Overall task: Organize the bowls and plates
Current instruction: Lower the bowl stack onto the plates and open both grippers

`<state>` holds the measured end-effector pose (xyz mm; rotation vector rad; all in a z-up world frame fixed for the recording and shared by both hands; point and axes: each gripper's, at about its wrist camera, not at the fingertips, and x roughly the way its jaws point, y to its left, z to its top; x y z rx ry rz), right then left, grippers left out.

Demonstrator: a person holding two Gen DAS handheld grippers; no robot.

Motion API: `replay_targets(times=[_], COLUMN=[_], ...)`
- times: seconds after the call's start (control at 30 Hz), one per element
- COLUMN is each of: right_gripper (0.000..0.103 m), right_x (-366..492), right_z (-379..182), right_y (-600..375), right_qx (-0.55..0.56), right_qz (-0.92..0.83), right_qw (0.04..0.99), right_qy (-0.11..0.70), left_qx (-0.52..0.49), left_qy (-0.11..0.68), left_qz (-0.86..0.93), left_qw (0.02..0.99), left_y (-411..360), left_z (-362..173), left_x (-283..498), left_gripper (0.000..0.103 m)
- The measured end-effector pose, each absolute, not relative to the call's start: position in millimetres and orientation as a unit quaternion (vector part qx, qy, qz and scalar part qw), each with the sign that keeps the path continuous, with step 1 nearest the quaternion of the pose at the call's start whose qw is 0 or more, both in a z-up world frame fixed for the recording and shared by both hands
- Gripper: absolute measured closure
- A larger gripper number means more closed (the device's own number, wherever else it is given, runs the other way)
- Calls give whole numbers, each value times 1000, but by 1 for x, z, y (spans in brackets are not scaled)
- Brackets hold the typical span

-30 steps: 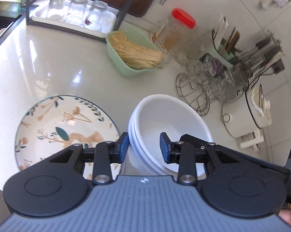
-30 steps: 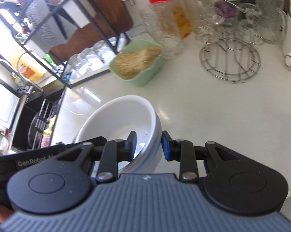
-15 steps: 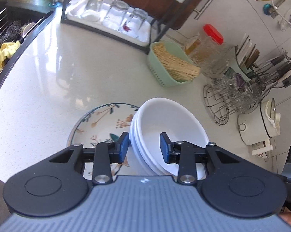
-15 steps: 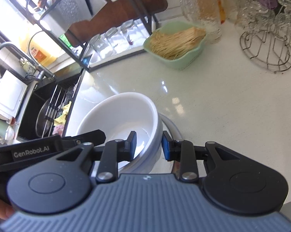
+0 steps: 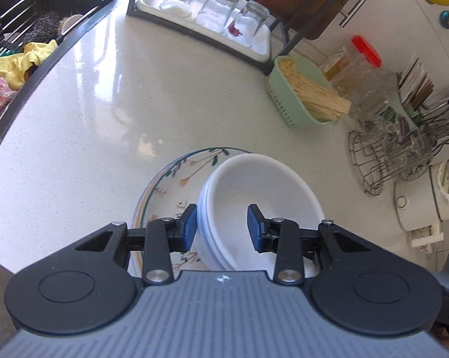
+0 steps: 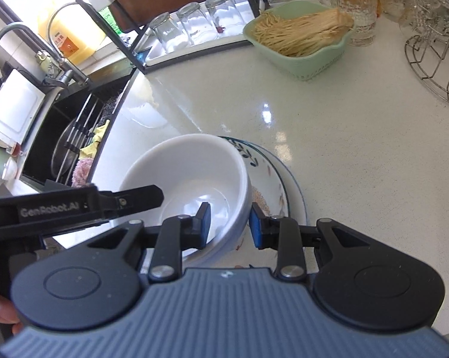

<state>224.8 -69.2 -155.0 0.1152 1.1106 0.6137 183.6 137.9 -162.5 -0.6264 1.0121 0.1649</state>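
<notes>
The left hand-held gripper point(image 5: 222, 225) straddles the near rim of stacked white bowls point(image 5: 263, 197), one blue pad outside, one inside. The bowls overlap a floral plate point(image 5: 170, 185) on the pale tabletop point(image 5: 135, 104). Further back, a green basket point(image 5: 302, 98) holds pale sticks, three upturned glasses point(image 5: 218, 7) sit on a white tray, and a wire rack point(image 5: 382, 161) stands at right.

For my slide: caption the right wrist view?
Right claw clamps white bowls' rim above floral plate.
</notes>
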Motion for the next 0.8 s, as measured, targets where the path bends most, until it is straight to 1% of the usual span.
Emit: replay_targets(times=[0.03, 0.07, 0.13, 0.17, 0.4, 0.63, 0.8], right_gripper=[72, 72, 72, 71, 71, 71, 71], right_x=[225, 225, 224, 224, 215, 204, 179], right_z=[-155, -155, -153, -151, -120, -65, -36], right_y=[-68, -68, -69, -69, -88, -108, -125], right_qx=[51, 49, 48, 47, 59, 64, 58], right_qz=[288, 289, 292, 295, 291, 305, 319], right_qw=[805, 806, 807, 808, 828, 856, 869], right_qy=[516, 514, 510, 507, 476, 412, 374], left_qx=[-291, -286, -275, -270, -254, -231, -215], left_qy=[478, 480, 477, 470, 447, 419, 390], left_qz=[79, 78, 88, 95, 114, 116, 117], left_qw=[825, 826, 830, 835, 850, 871, 888], left_y=[138, 138, 138, 139, 143, 133, 121], left_z=[-163, -163, -159, -155, -118, -70, -40], left_x=[183, 183, 180, 178, 158, 136, 104], left_gripper=[61, 52, 36, 34, 34, 34, 34])
